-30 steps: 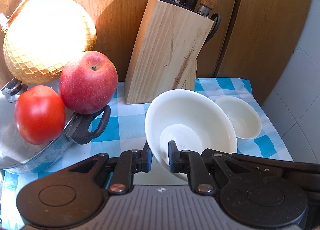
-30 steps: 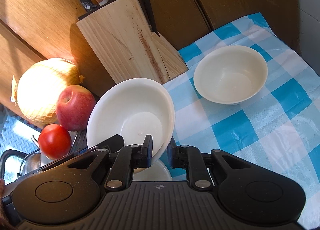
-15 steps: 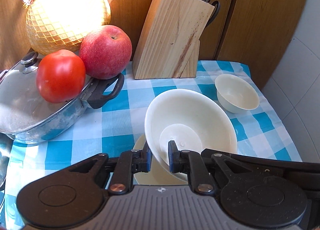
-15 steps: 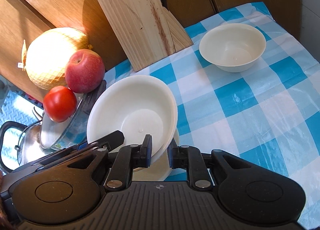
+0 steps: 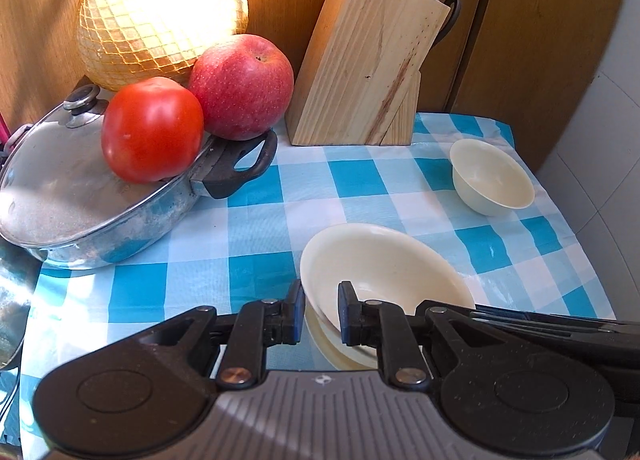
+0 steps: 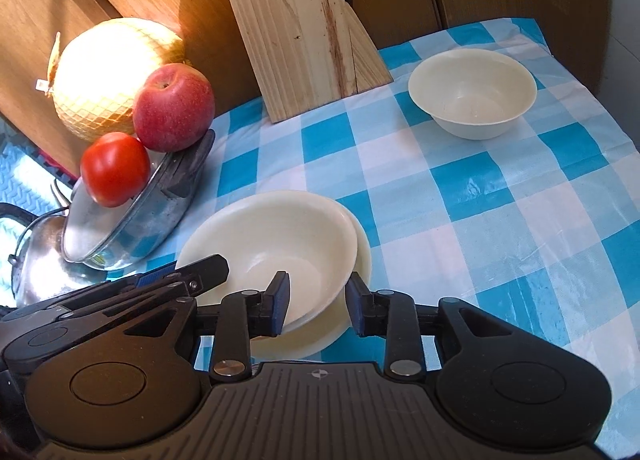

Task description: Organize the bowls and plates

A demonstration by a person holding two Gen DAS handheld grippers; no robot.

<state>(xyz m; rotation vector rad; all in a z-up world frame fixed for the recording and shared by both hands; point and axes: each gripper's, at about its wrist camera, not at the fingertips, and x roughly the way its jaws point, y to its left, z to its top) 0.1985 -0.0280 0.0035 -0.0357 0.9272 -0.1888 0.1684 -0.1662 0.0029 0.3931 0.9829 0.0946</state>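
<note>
The large bowl (image 6: 272,248) sits inside a plate (image 6: 352,284) of the same cream colour, its rim tipped a little so the plate's edge shows as a crescent on the side away from the steel pan (image 5: 96,216). Taking the knife block (image 6: 296,32) as the landmark, this stacked pair lies well in front of the block, near the front of the checked tabletop (image 6: 500,220), while the small bowl (image 6: 472,94) stands alone just to the right of the block, well apart from the stack.

Both claws are at the large bowl's near rim, one on each side. The left claw (image 5: 320,314) is clenched on the rim, its pads pinching the bowl's wall. The right claw (image 6: 316,306) has just been opening: its jaws now stand apart, the bowl's rim and the plate's edge lying between them, and the pads (image 6: 280,302) no longer seem to press on either. So the bowl hangs on the left grip alone, and looks to be resting in the plate.

I judge the coming move turns on the small bowl: it lies ahead and to the right of the stack, nearer the freed right claw than the left. Being round, it has no long axis to line up with.

Behind the pan, a tomato (image 5: 152,130), an apple (image 5: 242,86) and a netted pomelo (image 5: 160,8) sit to the left of the block.
</note>
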